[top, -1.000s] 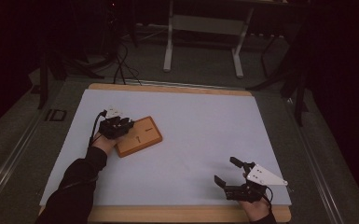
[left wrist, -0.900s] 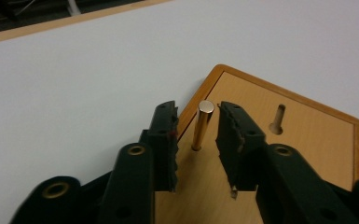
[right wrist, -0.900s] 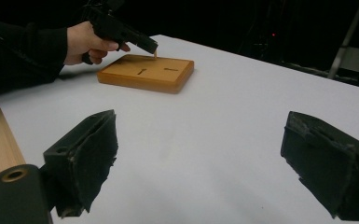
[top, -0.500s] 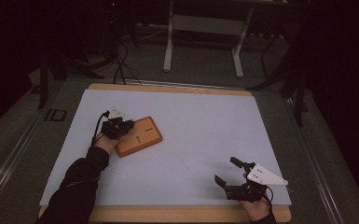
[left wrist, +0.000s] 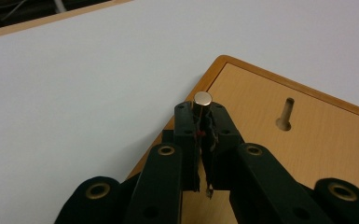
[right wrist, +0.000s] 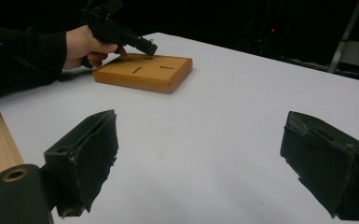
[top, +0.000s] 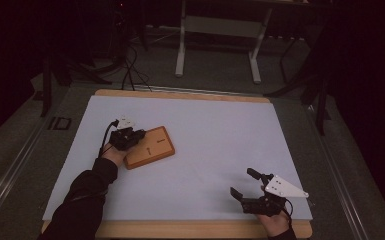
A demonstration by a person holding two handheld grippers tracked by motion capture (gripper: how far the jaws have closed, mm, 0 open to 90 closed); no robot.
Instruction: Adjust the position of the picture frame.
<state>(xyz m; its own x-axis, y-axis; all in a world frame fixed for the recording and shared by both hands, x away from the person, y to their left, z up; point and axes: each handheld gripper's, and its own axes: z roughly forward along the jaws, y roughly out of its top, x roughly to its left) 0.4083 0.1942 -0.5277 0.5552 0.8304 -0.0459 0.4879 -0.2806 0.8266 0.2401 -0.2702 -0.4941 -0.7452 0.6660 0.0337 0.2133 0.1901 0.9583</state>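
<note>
Left gripper (top: 139, 135) sits at the left part of the table (top: 220, 125), over the far-left corner of the wooden board (top: 151, 148). Its jaws have just been closing and now pinch a small metal pin (left wrist: 202, 101), upright, cap end showing above the tips. The board has two slots; the pin seems to hang just above the corner, contact unclear. Right gripper (top: 242, 183) rests near the right front edge, jaws spread, nothing between them.

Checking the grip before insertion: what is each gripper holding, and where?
Left gripper pinches a small metal pin just below its top end. Right gripper holds nothing.
</note>
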